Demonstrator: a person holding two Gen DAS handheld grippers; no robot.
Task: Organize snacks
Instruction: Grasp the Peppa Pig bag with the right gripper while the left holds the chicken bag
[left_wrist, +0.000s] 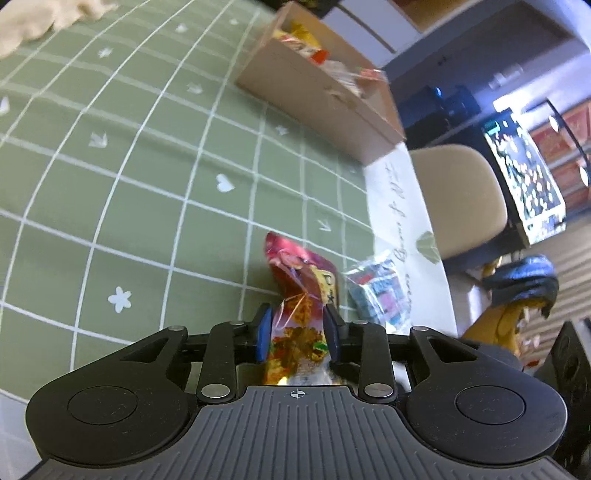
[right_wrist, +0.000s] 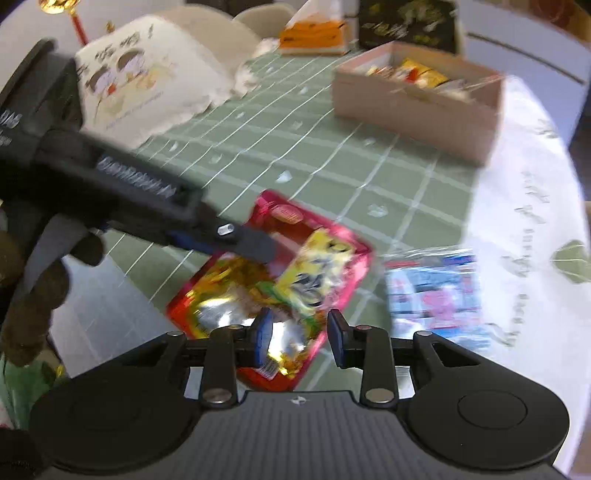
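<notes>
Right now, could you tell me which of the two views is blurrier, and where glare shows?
Right wrist view: motion-blurred throughout, with glare on the foil of the red snack packet. Left wrist view: sharper, though the cardboard box is smeared and the grid lines bend with fisheye distortion.

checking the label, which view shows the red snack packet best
The right wrist view: the red snack packet lies nearly face-on, printed front visible. The left wrist view shows it edge-on and crumpled, pinched in the left claw.
</notes>
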